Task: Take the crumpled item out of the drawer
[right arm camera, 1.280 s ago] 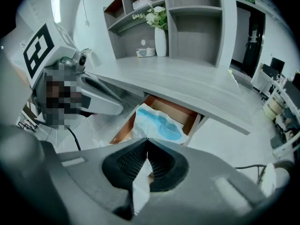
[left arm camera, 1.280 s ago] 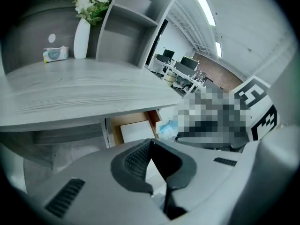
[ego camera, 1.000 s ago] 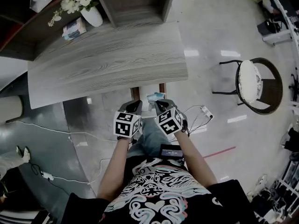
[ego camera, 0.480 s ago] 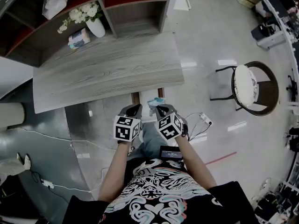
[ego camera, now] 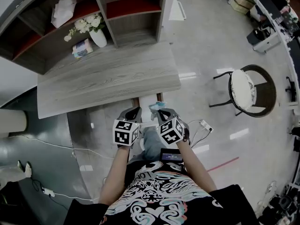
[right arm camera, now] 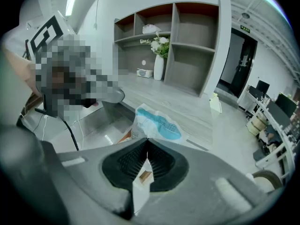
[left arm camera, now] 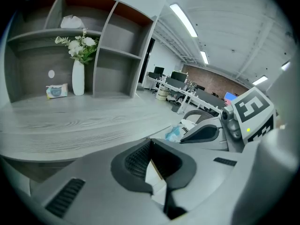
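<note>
Desk now farther ahead, my right tool stays clenched on the crumpled item, left tool closed empty; I'd lift steadily clear.

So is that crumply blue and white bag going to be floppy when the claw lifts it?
Probably floppy: the crumply bag looks creased and thin. Likely light too, since the right claw holds it up by just one edge.

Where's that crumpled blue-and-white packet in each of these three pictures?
Head view: packet at centre, at the right tool's tip.
Left gripper view: packet just right of centre, beside the right tool.
Right gripper view: packet at centre, just above the jaws.
Shared landmark: the flower vase.
</note>
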A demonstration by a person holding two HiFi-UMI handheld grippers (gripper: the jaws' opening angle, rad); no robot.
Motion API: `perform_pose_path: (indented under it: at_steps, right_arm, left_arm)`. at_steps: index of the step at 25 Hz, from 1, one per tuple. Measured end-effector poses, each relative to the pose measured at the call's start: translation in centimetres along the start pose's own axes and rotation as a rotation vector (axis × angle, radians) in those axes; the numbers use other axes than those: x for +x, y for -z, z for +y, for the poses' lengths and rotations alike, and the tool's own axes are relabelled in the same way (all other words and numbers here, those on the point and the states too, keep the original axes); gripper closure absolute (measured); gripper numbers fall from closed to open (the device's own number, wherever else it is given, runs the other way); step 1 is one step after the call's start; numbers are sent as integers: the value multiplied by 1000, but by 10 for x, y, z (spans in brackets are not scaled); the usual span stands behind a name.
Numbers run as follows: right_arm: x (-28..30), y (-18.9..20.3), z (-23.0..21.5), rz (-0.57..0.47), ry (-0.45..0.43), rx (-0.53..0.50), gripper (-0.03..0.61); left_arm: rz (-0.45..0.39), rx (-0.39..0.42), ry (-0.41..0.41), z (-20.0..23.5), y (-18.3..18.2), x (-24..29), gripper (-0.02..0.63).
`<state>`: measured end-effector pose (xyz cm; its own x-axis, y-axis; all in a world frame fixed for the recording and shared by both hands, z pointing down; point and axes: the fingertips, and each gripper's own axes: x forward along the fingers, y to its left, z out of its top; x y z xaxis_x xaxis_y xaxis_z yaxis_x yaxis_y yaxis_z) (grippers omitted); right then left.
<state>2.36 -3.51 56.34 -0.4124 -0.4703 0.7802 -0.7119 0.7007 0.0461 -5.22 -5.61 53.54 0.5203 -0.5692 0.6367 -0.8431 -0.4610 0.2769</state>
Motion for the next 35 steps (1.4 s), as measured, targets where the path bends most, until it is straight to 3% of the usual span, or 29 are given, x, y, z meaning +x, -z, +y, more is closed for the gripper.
perform_pose_path:
  at_steps: [18, 23, 35]
  right_arm:
    - [-55, -30, 4, -175, 51, 138, 569]
    - [-67, -47, -3, -238, 86, 126, 571]
    - [-78, -50, -8, -239, 96, 179, 571]
  left_arm:
    - [-125, 46, -13, -10, -31, -47, 614]
    - [-150, 63, -25, -10, -37, -61, 614]
    - [-205, 60, -59, -6, -52, -76, 614]
